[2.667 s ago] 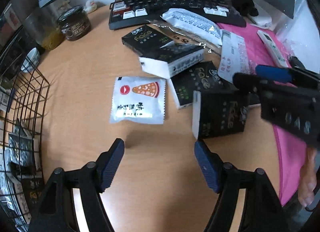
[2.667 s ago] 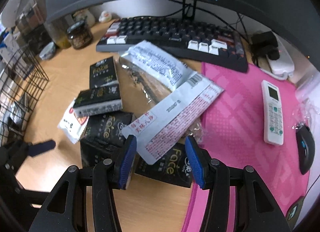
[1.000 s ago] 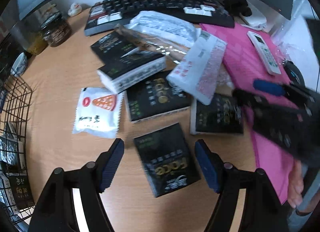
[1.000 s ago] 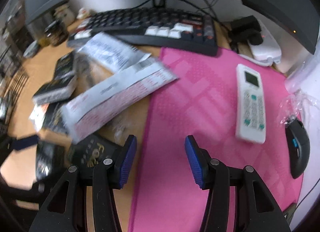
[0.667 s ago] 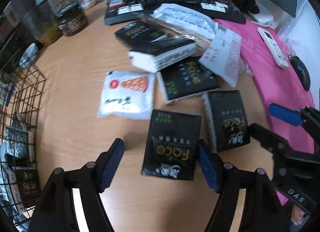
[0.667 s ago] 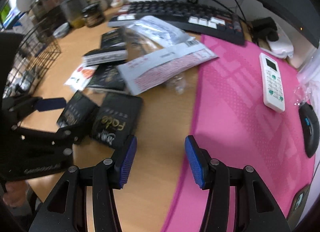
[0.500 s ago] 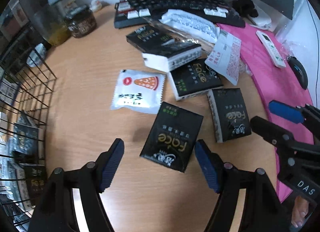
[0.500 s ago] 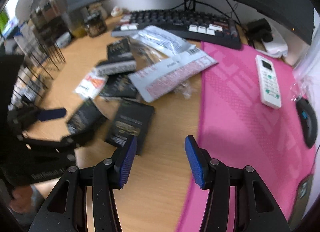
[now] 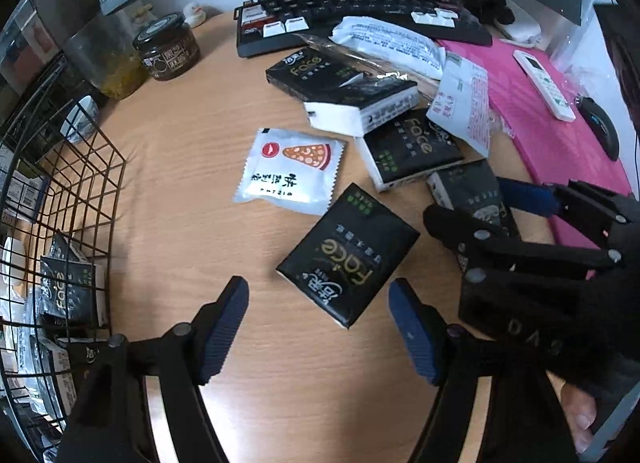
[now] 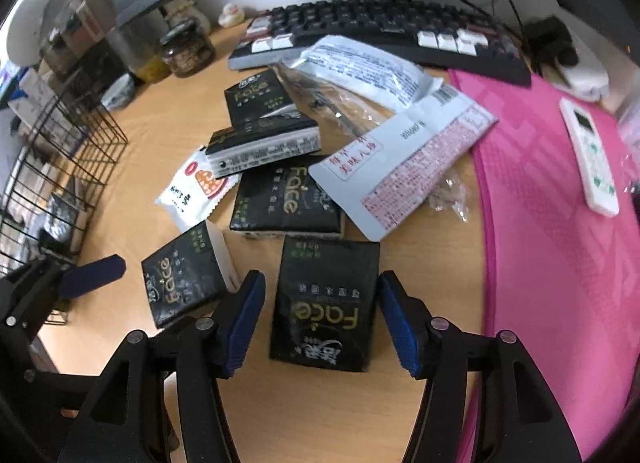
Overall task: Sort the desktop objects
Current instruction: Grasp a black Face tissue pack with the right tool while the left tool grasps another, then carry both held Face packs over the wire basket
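Several black "Face" tissue packs lie on the wooden desk. My left gripper (image 9: 320, 327) is open, with one pack (image 9: 348, 259) just ahead of its fingertips. My right gripper (image 10: 322, 319) is open and straddles another pack (image 10: 326, 299), its fingers on either side without touching it. The right gripper also shows in the left wrist view (image 9: 492, 203) over that pack. More packs lie behind: one flat (image 10: 286, 197), one on edge (image 10: 264, 147), one further back (image 10: 256, 97). A white pizza-print sachet (image 9: 290, 171) lies left of them.
A black wire basket (image 9: 80, 191) holding tissue packs stands at the left. White and pink-printed packets (image 10: 404, 159) lie mid-desk. A keyboard (image 10: 384, 29), a jar (image 9: 168, 47), a pink mat (image 10: 560, 203) with a remote (image 10: 590, 159) and a mouse (image 9: 600, 131) surround them.
My right gripper swung from the pink mat back left and down to straddle a black pack. My left gripper drew back a little, with the near pack now in front of its tips.
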The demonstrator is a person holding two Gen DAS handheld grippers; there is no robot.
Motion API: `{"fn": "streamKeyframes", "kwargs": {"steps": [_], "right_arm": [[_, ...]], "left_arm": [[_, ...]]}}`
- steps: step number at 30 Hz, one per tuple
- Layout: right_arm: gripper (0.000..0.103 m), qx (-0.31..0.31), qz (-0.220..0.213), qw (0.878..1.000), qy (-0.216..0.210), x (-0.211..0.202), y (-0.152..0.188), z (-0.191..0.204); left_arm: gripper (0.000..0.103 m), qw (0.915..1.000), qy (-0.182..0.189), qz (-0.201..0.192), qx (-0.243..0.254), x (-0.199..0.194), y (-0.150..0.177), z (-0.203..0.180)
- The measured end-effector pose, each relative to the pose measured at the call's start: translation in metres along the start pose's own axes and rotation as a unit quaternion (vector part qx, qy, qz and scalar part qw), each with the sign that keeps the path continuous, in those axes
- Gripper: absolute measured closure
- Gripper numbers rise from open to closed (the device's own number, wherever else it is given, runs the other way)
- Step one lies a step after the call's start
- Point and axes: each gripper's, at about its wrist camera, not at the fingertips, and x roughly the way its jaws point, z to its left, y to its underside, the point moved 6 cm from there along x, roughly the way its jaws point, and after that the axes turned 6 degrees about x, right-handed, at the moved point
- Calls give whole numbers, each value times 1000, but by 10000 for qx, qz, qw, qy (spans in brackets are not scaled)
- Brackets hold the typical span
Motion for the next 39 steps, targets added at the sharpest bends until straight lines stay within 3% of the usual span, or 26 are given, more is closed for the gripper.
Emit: {"fn": "streamKeyframes", "kwargs": {"steps": [2,3,4,13,24,29,33,39], "right_arm": [[45,-123,-16,9998,161,-1,2,0],[55,-173,-34,9995,247,-1,2,-1],[56,-204,-43,9993,306,-2,3,-3],[56,141,-229,9996,15,-37,13,-40],[56,261,-240,9993,-75,-47,32,-57],[56,210,-293,9993,-139,-53,36,-53],[56,155,-351,9991,-185,-58,37,-49],[56,156,-340,9991,-217,-57,39,-49]], "left_arm": [[27,10000,-2,4,26,1,0,-1],[27,10000,11,1,43,2,-1,-1],[27,10000,22,4,70,3,-1,-2],[27,9995,-31,12,310,11,-9,-14],[48,9992,80,59,390,3,-6,-23],[48,9990,173,79,401,-3,6,-29],[33,9992,163,-63,371,-5,0,-27],[32,9992,228,-13,343,3,-4,-25]]}}
